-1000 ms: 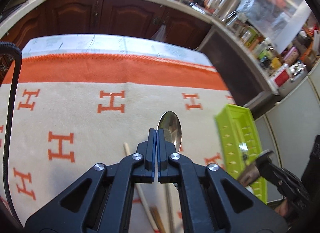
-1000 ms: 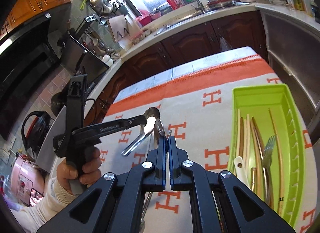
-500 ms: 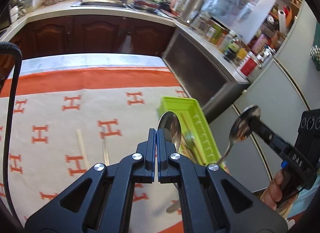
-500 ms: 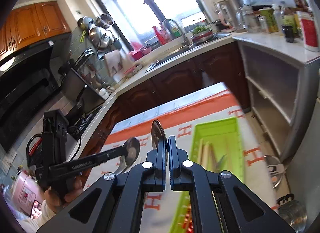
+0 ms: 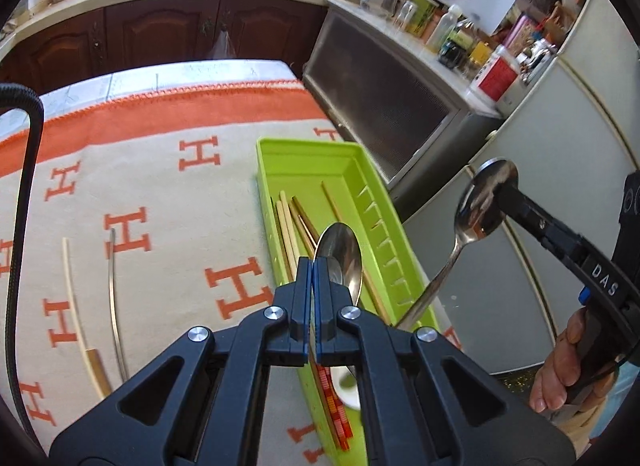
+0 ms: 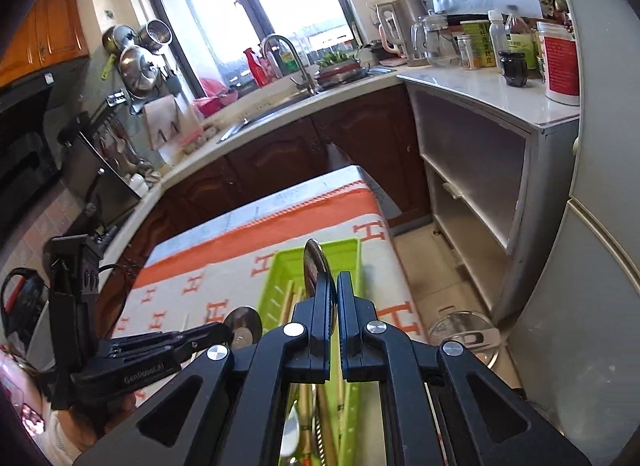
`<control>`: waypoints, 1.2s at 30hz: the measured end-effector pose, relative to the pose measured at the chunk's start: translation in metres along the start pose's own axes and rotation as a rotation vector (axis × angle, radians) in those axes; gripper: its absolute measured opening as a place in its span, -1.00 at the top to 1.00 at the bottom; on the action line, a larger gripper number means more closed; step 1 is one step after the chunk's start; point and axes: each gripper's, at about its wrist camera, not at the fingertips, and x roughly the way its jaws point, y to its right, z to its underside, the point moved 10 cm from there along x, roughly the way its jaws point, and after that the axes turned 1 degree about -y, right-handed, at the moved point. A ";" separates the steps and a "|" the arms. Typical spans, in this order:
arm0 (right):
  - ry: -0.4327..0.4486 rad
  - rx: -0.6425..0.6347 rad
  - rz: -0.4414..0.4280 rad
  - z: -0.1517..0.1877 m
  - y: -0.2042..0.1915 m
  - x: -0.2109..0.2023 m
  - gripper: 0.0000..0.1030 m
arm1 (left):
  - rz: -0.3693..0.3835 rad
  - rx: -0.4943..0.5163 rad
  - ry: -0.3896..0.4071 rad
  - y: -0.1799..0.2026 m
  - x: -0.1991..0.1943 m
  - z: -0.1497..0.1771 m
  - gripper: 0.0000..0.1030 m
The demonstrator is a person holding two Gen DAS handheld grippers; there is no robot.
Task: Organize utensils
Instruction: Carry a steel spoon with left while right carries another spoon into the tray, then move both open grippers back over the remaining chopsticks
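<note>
Two steel spoons ride above a lime-green cutlery tray (image 5: pixel 384 201) on a kitchen table draped in an orange-and-cream H-patterned cloth (image 5: pixel 160 193). The left gripper (image 5: pixel 313 266) is clamped on the first spoon (image 5: pixel 340 254) with its fingers drawn nearly together, the bowl jutting forward past the tips directly over the tray's near half and the handle hidden beneath the gripper body. The right gripper (image 6: pixel 334 286) is pinched on the second spoon (image 6: pixel 316 266), which shows edge-on between its fingers; from the left wrist camera the same spoon's bowl (image 5: pixel 486 201) sits at that gripper's tips, beyond the tray's right wall, while its handle slants down toward the tray's near right edge.

Both spoons look rigid, light and polished, so they are likely to slip or pivot in a narrow pinch. A hold at the neck, where bowl meets handle, as both grippers appear to have, should keep them from swinging.

The tray already holds pale and dark chopsticks (image 5: pixel 292 225) lying lengthwise, with what looks like a white ceramic spoon (image 5: pixel 346 386) at its near end. Left of the tray, well apart from it, a single pale chopstick (image 5: pixel 76 302) and a thin metal one (image 5: pixel 114 298) lie on the cloth, not yet sorted.
</note>
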 end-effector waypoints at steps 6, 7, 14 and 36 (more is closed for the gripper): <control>-0.085 -0.051 0.000 0.000 -0.005 0.068 0.95 | -0.033 -0.026 -0.023 -0.011 0.034 0.001 1.00; -0.102 -0.060 -0.005 0.002 -0.006 0.080 0.95 | -0.029 -0.028 -0.023 -0.013 0.035 0.000 1.00; -0.197 -0.052 -0.023 0.013 -0.012 0.156 0.92 | -0.023 -0.005 -0.019 -0.011 0.045 -0.004 1.00; -0.169 -0.058 -0.051 0.032 -0.084 0.114 0.37 | -0.096 -0.030 -0.029 -0.058 -0.051 0.023 0.99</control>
